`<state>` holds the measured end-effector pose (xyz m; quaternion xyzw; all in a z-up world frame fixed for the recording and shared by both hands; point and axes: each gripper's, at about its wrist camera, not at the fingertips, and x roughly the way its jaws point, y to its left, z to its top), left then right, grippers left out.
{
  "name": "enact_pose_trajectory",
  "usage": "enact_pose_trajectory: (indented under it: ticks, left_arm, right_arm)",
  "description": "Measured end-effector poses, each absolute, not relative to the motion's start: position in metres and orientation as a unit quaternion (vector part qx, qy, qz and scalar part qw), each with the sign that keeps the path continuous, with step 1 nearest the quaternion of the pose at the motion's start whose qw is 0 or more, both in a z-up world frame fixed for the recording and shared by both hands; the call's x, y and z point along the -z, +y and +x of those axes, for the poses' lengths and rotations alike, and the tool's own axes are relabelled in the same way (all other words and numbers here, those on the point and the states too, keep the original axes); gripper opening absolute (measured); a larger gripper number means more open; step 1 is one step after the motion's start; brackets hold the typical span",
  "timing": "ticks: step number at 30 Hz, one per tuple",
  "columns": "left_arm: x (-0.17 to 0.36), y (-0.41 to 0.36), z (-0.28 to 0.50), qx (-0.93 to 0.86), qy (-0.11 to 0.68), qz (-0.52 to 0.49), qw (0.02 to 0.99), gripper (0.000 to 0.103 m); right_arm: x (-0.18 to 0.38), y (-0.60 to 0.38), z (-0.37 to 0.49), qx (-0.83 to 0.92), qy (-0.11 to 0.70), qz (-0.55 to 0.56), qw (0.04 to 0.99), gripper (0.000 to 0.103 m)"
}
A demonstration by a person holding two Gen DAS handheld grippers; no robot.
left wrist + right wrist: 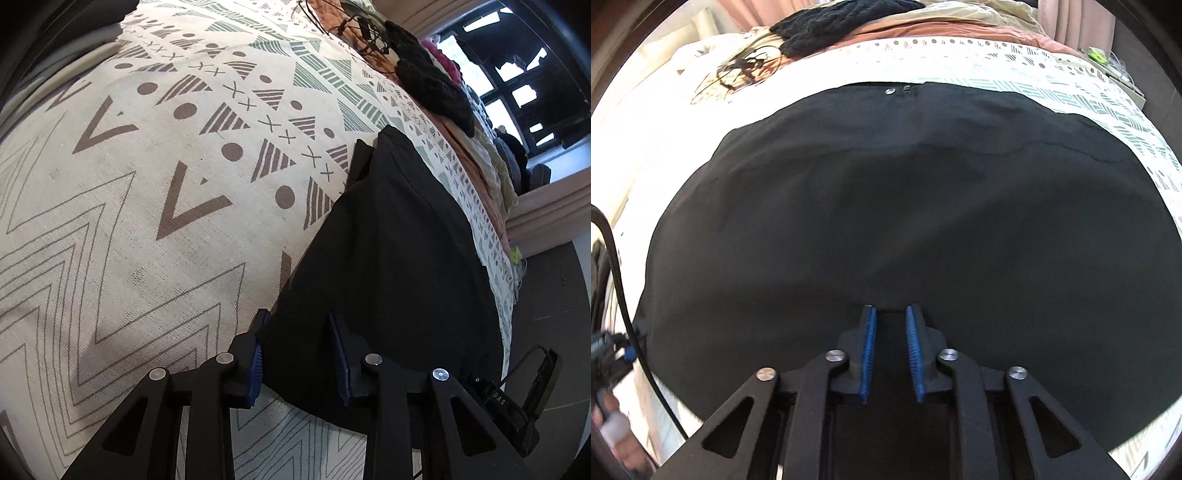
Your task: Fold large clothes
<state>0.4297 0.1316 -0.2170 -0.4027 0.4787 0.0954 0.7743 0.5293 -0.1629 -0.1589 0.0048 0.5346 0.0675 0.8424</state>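
Left gripper point(299, 354): half open, straddling black garment point(399, 236) corner, not yet pinching
Right gripper point(891, 350): narrow gap over near hem, nothing gripped
Garment: flat on patterned bedspread point(147, 177)
Advice: I'd catch both layers before lifting

A bedroom in a home — a bed point(155, 192) spread with a cream sheet printed in triangles, dots and crosses, pink curtains point(546, 218) beside a dark-framed window point(517, 74), and loose clothes — a black knit point(827, 22) among them — heaped along the far edge.
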Motion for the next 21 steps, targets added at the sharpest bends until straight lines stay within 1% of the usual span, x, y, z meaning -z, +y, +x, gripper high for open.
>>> enact_pose_trajectory:
  ticks: [3, 12, 14, 15, 21]
  left_arm:
    - [0.215, 0.127, 0.429, -0.11, 0.476, -0.397, 0.777, 0.033]
    - [0.215, 0.125, 0.426, -0.134, 0.47, -0.408, 0.771, 0.033]
    - [0.215, 0.126, 0.427, -0.135, 0.471, -0.411, 0.769, 0.033]
    - [0.215, 0.126, 0.428, -0.135, 0.472, -0.413, 0.767, 0.033]
    - [0.214, 0.129, 0.427, -0.131, 0.477, -0.424, 0.759, 0.033]
  right_arm:
    - [0.158, -0.164, 0.553, -0.065, 0.535, 0.02, 0.842, 0.009]
    - [0.162, -0.16, 0.617, -0.059, 0.53, 0.031, 0.845, 0.008]
    - [0.164, -0.163, 0.63, -0.059, 0.53, 0.034, 0.845, 0.005]
    - [0.165, -0.165, 0.637, -0.06, 0.53, 0.039, 0.845, 0.0]
    - [0.168, -0.171, 0.66, -0.067, 0.523, 0.059, 0.848, 0.0]
